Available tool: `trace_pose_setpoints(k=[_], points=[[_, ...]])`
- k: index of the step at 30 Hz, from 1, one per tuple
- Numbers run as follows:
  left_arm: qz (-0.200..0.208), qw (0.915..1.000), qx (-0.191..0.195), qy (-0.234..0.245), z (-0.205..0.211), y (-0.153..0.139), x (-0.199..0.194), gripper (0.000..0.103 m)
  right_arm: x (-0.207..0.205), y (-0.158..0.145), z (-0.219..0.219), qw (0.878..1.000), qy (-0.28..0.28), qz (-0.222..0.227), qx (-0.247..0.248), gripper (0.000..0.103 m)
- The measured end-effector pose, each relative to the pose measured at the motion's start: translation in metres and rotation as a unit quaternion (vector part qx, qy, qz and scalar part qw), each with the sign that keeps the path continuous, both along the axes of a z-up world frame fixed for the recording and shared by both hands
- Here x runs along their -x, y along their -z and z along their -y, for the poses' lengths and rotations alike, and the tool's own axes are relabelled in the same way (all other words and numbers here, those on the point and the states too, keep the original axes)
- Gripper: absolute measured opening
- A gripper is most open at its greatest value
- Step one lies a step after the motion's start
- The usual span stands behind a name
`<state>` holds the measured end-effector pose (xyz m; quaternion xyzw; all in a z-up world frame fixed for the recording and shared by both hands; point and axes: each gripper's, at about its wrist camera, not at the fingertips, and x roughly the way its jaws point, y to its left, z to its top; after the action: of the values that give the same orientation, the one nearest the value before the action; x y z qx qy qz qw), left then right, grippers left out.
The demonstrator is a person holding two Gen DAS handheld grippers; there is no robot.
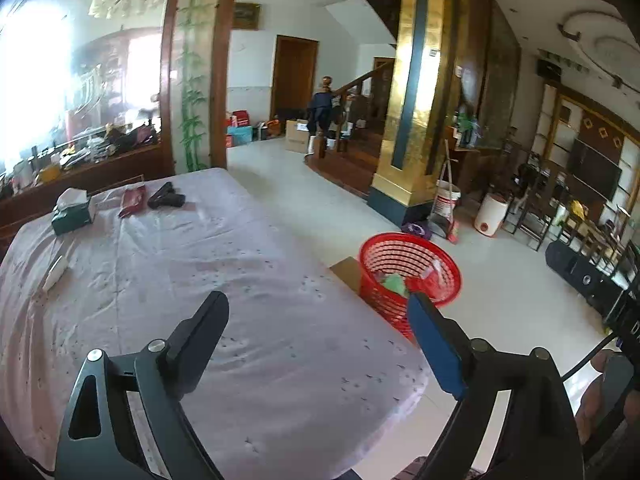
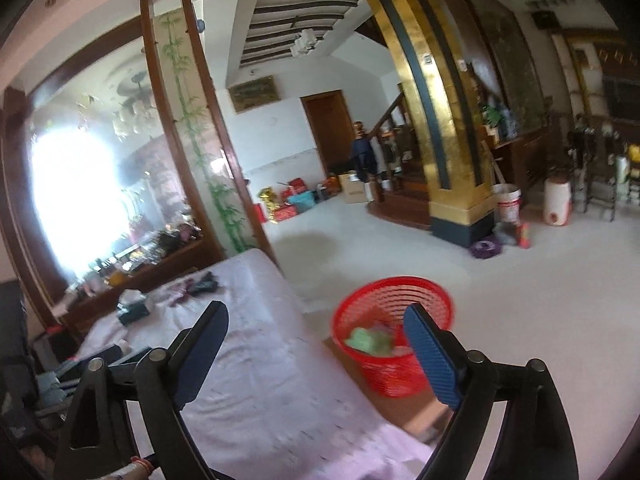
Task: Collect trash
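Both hand-held grippers hover over a cloth-covered surface (image 1: 224, 264) in a large tiled room. The left hand-held gripper (image 1: 320, 316) has its jaws spread wide with nothing between them; the right hand-held gripper (image 2: 316, 328) is likewise spread wide and empty. No earlier view is available to compare.

Just past the surface's right edge, a red basket (image 1: 404, 252) stands on the floor, partly on a flat piece of cardboard (image 1: 346, 274). Inside it lies crumpled trash (image 2: 370, 340), a pale green wad among lighter scraps.

At the surface's far left corner sit a green tissue box (image 1: 72, 212), a dark red packet (image 1: 132, 200) and a black object (image 1: 166, 198) beside it; what the black object is cannot be told. A thin white item (image 1: 54, 272) lies at the left edge.

Farther off, a gold pillar (image 1: 416, 92) rises from the floor, with a white bucket (image 1: 446, 200) and a white canister (image 1: 491, 216) near its base.
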<state>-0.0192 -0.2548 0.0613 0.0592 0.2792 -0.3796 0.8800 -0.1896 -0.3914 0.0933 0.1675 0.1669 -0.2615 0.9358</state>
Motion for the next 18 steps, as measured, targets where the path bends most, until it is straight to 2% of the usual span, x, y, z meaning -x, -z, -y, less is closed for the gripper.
trace_pose_setpoints(k=[8,18], points=[[0.010,0.9995,-0.010,0.029,0.020,0.001,0.030,0.092,0.030,0.005,0.004,0.999,0.029,-0.038,0.016,0.093],[0.002,0.9993,-0.019,0.033,0.024,0.007,0.036,0.092,0.037,0.006,0.003,0.996,0.040,-0.071,0.033,0.093]])
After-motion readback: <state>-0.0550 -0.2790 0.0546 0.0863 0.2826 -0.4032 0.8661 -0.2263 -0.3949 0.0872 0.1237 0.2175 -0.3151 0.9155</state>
